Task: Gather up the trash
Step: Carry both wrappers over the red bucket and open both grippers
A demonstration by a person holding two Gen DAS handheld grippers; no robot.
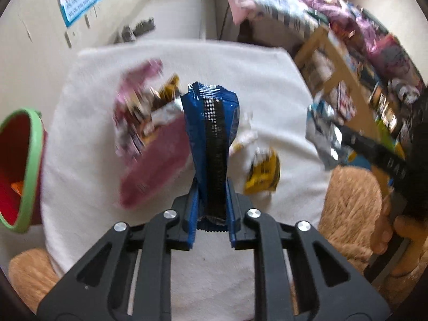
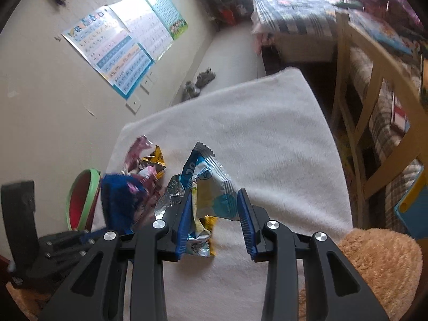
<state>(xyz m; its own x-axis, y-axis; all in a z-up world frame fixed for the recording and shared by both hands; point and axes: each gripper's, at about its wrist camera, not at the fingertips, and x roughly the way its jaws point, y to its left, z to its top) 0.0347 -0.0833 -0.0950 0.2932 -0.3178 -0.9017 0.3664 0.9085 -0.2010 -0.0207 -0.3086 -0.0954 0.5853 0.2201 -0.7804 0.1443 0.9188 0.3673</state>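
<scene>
My left gripper is shut on a blue and black wrapper and holds it upright above the white cloth. The same wrapper shows blurred in the right wrist view. My right gripper is open around a light blue and silver wrapper; in the left wrist view that wrapper hangs at the right. A pink wrapper, yellow wrappers and a white scrap lie on the cloth. A green-rimmed red bin stands at the left; it also shows in the right wrist view.
A tan furry cushion lies to the right of the cloth, another at the lower left. A wooden shelf frame with books and a bed stand at the right. Posters hang on the left wall.
</scene>
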